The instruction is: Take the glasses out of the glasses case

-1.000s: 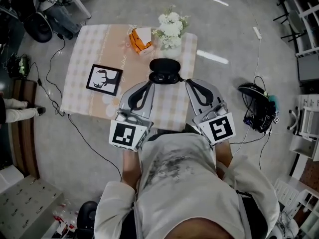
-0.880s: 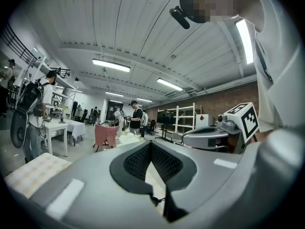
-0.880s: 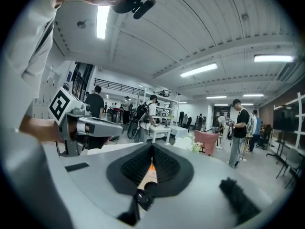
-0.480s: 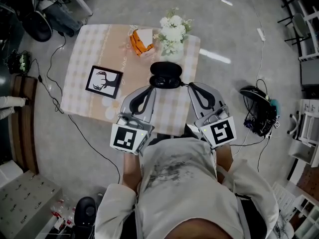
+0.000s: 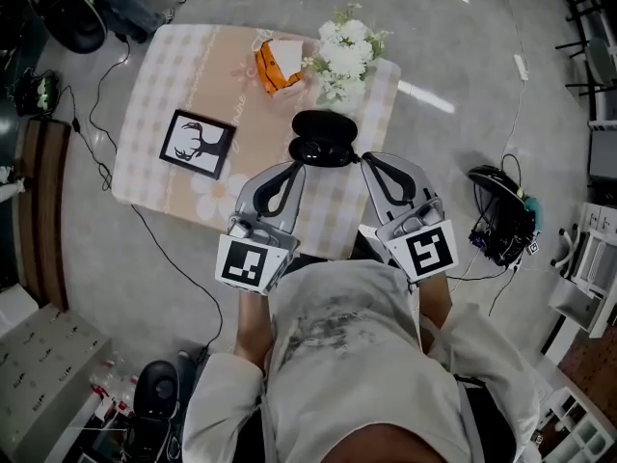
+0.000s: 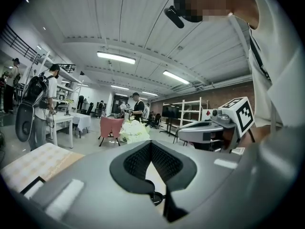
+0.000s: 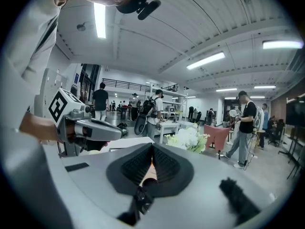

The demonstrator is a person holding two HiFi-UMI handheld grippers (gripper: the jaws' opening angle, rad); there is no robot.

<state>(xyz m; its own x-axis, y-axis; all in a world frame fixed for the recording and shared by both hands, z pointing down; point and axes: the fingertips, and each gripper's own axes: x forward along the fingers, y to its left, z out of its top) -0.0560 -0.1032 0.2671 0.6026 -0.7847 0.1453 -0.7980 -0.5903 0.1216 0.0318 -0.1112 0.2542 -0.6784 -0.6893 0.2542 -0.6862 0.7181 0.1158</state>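
The black glasses case [image 5: 323,139] lies open on the checked tablecloth, near the table's front edge; dark glasses seem to lie in its lower half, but I cannot make them out clearly. My left gripper [image 5: 293,168] points at the case from the lower left, its tips just short of it. My right gripper [image 5: 366,160] points at it from the lower right, equally close. Both are shut on nothing. In the left gripper view the pads [image 6: 138,160] meet at the tip of the left gripper [image 6: 151,144]. The right gripper [image 7: 152,147] shows the same.
A framed deer picture [image 5: 197,144] lies on the left of the table [image 5: 183,85]. An orange tissue box [image 5: 277,64] and a white flower bunch [image 5: 344,54] stand behind the case. Cables and a black device [image 5: 501,215] lie on the floor at right. People stand in the room beyond.
The head view has shifted a little, so the table sits slightly higher and further right. Both grippers stay shut and point at the case as before.
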